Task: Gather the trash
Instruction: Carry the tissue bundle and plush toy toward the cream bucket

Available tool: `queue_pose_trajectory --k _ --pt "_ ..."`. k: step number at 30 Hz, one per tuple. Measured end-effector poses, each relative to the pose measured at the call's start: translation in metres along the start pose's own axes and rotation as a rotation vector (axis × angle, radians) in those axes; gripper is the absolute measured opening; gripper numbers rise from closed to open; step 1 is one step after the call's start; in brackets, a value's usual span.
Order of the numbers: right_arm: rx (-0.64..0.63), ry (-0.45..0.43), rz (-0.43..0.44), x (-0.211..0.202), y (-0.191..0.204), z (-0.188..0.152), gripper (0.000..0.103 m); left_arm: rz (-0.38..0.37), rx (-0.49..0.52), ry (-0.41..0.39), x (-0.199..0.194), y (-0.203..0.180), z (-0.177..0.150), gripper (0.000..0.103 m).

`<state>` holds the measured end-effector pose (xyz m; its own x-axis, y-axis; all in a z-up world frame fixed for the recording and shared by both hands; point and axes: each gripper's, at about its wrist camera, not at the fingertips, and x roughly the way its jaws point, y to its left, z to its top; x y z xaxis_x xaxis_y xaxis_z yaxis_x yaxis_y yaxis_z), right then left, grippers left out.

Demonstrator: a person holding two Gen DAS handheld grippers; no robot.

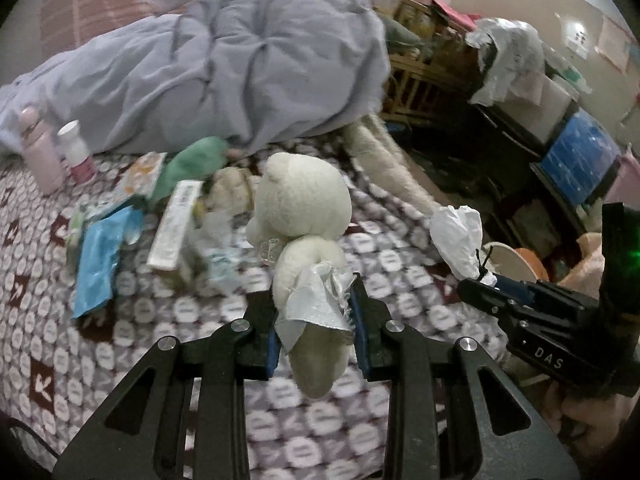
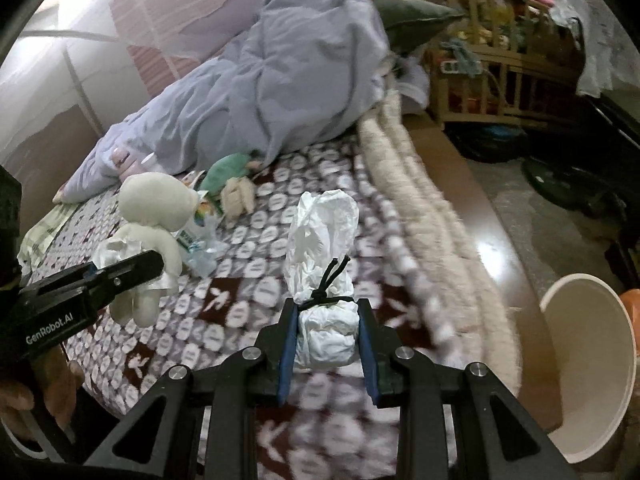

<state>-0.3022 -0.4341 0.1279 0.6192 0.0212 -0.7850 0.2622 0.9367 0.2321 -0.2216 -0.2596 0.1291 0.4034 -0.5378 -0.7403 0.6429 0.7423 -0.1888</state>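
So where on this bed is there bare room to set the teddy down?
Bare patterned blanket lies in the near part of the bed, between the wrapper pile and the fuzzy cream edge. It is crowded farther back: the blue wrapper, long box, two bottles and rumpled duvet.

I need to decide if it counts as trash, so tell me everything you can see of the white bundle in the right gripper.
The white bundle looks like crumpled thin plastic or paper, wadded into an upright lump. A black elastic cord is knotted round its waist, loose ends sticking up. Its puffy, wrinkled top rises above the tie. The right gripper is shut on its lower half, blue pads pressing both sides. It hangs clear above the patterned bedspread, touching nothing else.
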Motion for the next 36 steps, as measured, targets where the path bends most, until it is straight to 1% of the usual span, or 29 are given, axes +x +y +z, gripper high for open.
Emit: queue_pose_trajectory --k 6,10,16,26,29,32,36 --pt "0.036 -0.022 -0.044 -0.017 -0.026 -0.003 0.027 -0.047 0.041 0.017 0.012 -0.034 0.004 0.027" --pt "0.060 -0.034 -0.090 -0.027 -0.048 -0.007 0.027 -0.097 0.063 0.040 0.022 -0.059 0.007 0.027" --pt "0.109 -0.051 -0.142 -0.044 -0.083 -0.017 0.027 -0.153 0.113 0.070 0.037 -0.101 0.009 0.027" --pt "0.207 -0.063 -0.235 -0.068 -0.145 -0.035 0.027 -0.244 0.200 0.114 0.059 -0.174 0.013 0.027" --pt "0.241 -0.065 -0.257 -0.074 -0.163 -0.041 0.027 -0.273 0.214 0.138 0.070 -0.196 0.014 0.027" --pt "0.276 -0.063 -0.282 -0.079 -0.182 -0.048 0.027 -0.301 0.226 0.160 0.079 -0.212 0.014 0.027" --pt "0.328 -0.053 -0.311 -0.083 -0.206 -0.057 0.027 -0.319 0.245 0.181 0.090 -0.233 0.014 0.027"
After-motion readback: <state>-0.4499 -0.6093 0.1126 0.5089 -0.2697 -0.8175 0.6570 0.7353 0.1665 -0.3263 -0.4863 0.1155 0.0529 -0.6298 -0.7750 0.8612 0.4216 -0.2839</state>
